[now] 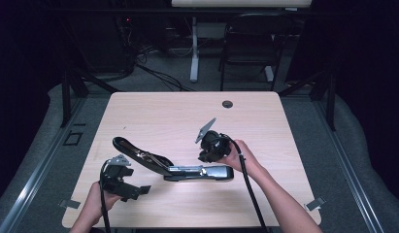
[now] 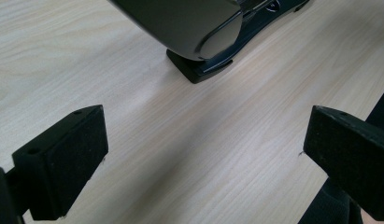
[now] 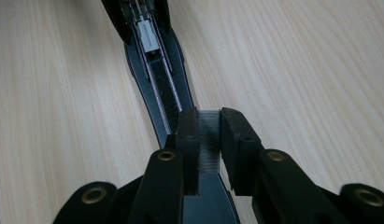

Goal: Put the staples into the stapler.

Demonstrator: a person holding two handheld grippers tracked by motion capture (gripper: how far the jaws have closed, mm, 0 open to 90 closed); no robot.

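The stapler [image 1: 173, 165] lies opened out at the near middle of the table [image 1: 163, 111]. The right gripper [image 3: 209, 135] pinches a strip of staples [image 3: 209, 140] above it. The left gripper [image 2: 203, 158] gapes empty at near left.

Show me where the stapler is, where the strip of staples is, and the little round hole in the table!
stapler [image 1: 199, 171]: high view, on its base lying flat on the table.
strip of staples [image 3: 209, 135]: right gripper view, on the silvery strip between the jaws.
round hole [image 1: 227, 104]: high view, on the dark hole near the table's far edge.
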